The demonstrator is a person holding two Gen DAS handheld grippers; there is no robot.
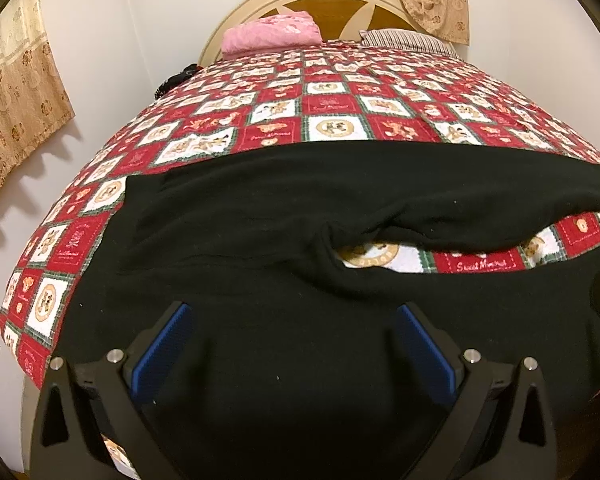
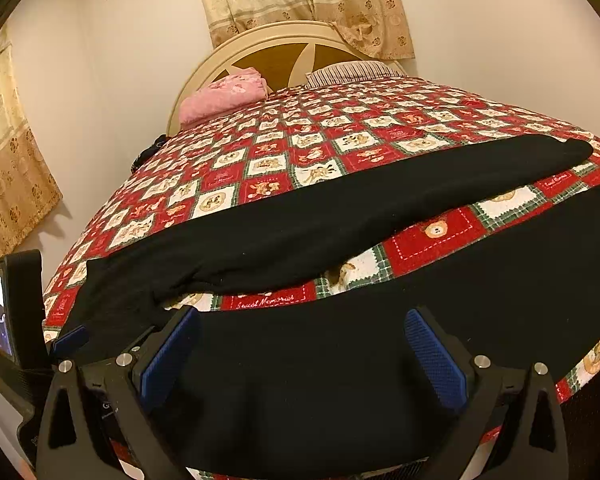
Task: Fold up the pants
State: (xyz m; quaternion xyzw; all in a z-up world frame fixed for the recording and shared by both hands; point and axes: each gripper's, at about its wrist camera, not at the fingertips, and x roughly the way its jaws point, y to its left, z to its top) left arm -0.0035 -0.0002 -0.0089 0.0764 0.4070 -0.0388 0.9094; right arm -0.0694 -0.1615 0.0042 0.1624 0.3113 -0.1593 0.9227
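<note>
Black pants (image 1: 260,216) lie spread flat on a red and white patchwork bedspread (image 1: 332,104). The two legs run to the right with a gap of quilt between them. My left gripper (image 1: 292,316) is open above the waist end, its blue pads (image 1: 164,348) empty. In the right wrist view the pants (image 2: 340,208) stretch across the bed, and my right gripper (image 2: 300,320) is open above the near leg, its blue pads (image 2: 436,360) empty. The left gripper (image 2: 70,338) shows at the left edge there.
A pink folded blanket (image 1: 272,34) and a striped pillow (image 1: 408,40) lie by the round headboard (image 1: 320,0). Curtains (image 1: 16,104) hang on the left wall and behind the headboard. A dark item (image 1: 176,78) sits at the bed's left edge.
</note>
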